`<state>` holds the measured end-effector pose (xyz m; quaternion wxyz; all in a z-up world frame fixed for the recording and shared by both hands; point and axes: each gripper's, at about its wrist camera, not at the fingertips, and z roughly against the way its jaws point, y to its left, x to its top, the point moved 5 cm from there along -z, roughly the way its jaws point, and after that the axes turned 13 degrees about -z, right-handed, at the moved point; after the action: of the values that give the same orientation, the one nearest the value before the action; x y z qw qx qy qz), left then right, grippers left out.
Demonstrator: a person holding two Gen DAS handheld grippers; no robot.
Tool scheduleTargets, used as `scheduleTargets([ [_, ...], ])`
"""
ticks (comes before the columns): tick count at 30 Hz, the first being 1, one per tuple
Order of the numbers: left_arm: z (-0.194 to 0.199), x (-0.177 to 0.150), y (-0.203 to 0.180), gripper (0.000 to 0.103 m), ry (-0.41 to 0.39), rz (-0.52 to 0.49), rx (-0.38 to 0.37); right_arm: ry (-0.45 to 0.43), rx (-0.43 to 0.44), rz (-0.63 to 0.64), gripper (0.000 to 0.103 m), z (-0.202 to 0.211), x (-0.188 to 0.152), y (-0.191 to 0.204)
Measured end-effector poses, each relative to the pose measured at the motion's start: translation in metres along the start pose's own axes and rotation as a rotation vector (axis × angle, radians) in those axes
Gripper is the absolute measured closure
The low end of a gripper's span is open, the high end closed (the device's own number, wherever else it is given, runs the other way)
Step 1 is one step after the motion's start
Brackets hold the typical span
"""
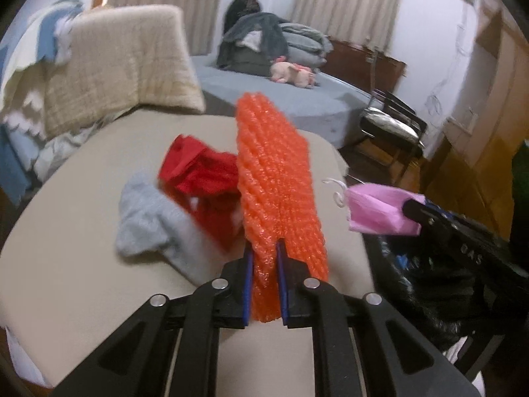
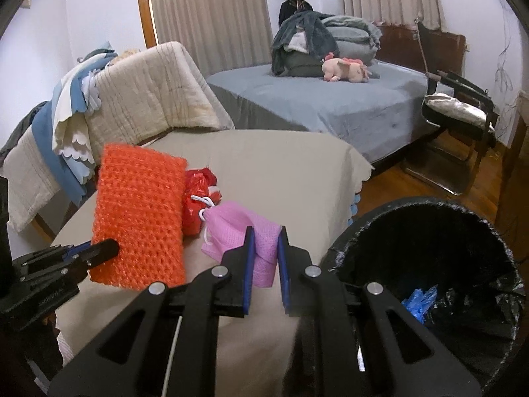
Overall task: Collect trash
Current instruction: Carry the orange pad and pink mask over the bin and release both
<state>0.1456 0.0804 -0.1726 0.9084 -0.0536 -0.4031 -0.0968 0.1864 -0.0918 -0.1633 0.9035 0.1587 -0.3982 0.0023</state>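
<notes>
My left gripper [image 1: 265, 248] is shut on an orange foam net sleeve [image 1: 276, 178] and holds it up above the beige table [image 1: 82, 281]; the sleeve also shows in the right wrist view [image 2: 140, 215]. My right gripper [image 2: 266, 233] is shut on a pink face mask [image 2: 241, 228], held above the table's right edge; the mask also shows in the left wrist view [image 1: 380, 210]. A red plastic bag [image 1: 201, 172] and a grey cloth [image 1: 148, 221] lie on the table. A bin with a black liner [image 2: 429, 264] stands to the right of the table.
A blue scrap [image 2: 420, 302] lies inside the bin. A quilt-draped chair [image 2: 145, 96] stands behind the table. A bed [image 2: 330, 99] with blankets and a pink plush toy [image 2: 345, 69] is further back. A metal chair [image 2: 459, 109] stands at the right on the wooden floor.
</notes>
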Motion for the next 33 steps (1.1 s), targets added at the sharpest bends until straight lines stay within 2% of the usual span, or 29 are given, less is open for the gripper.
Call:
scheduleTargets([
  [7, -0.011, -0.005, -0.023, 0.091, 0.019, -0.036, -0.042, 0.004, -0.032, -0.012, 0.090, 0.007, -0.003, -0.014],
  [14, -0.008, 0.003, -0.050, 0.091, 0.004, -0.080, -0.059, -0.052, -0.062, -0.044, 0.090, 0.033, 0.007, -0.035],
  [24, -0.014, 0.033, -0.103, 0.091, -0.021, -0.142, -0.158, -0.155, -0.164, -0.126, 0.090, 0.086, 0.028, -0.097],
  [33, -0.031, 0.051, -0.169, 0.091, -0.034, -0.244, -0.249, -0.185, -0.281, -0.192, 0.090, 0.111, 0.022, -0.160],
])
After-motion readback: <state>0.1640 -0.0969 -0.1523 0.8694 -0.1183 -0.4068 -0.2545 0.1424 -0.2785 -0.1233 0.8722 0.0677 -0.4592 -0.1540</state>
